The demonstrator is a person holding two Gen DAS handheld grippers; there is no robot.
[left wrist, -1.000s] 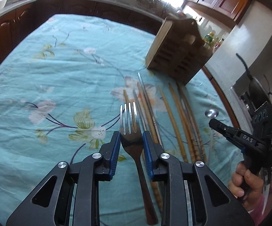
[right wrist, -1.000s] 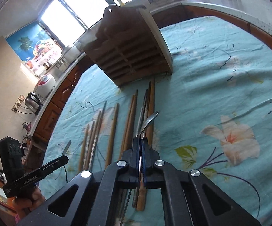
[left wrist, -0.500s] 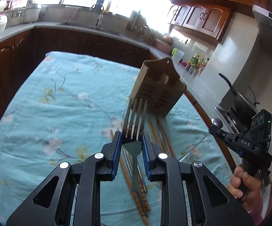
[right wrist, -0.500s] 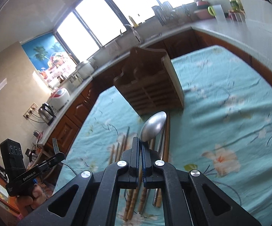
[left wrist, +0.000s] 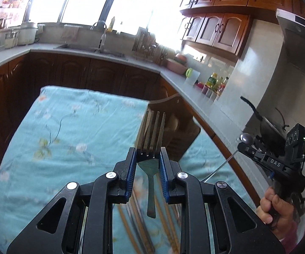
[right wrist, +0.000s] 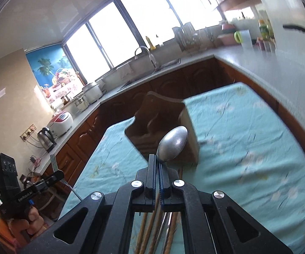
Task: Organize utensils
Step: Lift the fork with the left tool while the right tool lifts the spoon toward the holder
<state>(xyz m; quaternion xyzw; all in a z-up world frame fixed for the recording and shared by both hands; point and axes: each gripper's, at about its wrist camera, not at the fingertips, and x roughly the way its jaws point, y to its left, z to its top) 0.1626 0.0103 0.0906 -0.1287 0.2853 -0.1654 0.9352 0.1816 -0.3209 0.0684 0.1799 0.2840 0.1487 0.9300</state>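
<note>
Holding a fork (left wrist: 151, 131) in our left hand-held gripper (left wrist: 147, 165) and a spoon (right wrist: 172, 144) in our right hand-held gripper (right wrist: 157, 176), we have both utensils clear of the tabletop (left wrist: 68, 139), and the relation that matters is how each lies to the wooden utensil rack (right wrist: 152, 124) ahead. The left pads are clenched on the fork at the base of its tines, the tines pointing forward and up along the fingers and the handle hanging back and down below them. The right jaws are pressed nearly together on the spoon's neck, its bowl standing just past the fingertips, its handle trailing back underneath. In both wrist views the rack sits directly beyond the held utensil, lower than the fingertips and some way off; the fork's tines overlap its top edge in the left view, and the spoon's bowl overlaps its near corner in the right view. We judge neither hand plainly nearer. The rack's slots are too blurred to make out, so we cannot tell which compartment suits which piece. Each long axis now runs roughly along its gripper, so we judge it must tip before the utensil can drop in. Chopsticks (right wrist: 152, 228) lie on the cloth below the right gripper, not yet sorted.
</note>
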